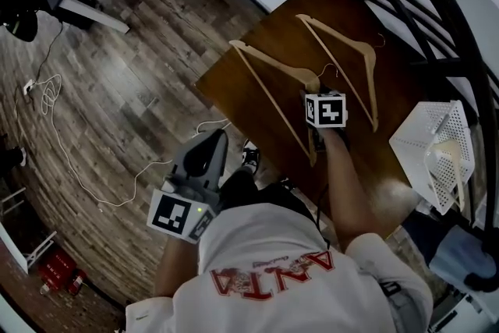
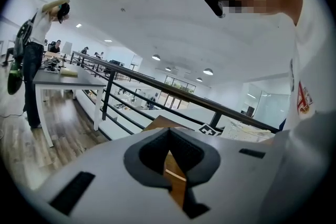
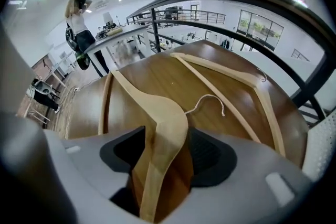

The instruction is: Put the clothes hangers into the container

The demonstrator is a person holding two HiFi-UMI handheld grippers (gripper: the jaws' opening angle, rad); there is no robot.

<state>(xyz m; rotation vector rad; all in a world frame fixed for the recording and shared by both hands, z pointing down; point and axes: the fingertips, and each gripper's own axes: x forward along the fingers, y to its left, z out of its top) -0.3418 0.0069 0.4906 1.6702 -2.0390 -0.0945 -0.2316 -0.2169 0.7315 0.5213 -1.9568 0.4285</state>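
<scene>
Right hand-held gripper [image 3: 165, 145]: jaws stood wide apart astride near hanger [image 1: 273, 79], not clamping it. It and far hanger [image 1: 348, 51] lay flat on counter [image 1: 234, 93]. White container [image 1: 425, 144] sat at counter's right edge. Left hand-held gripper [image 2: 168, 153]: closed, empty, left of counter.

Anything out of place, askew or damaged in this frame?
Nothing stands out. The near hanger and far hanger lie flat and intact on the table, the right gripper is open astride the near one, and the white basket sits beside the table's right edge.
</scene>
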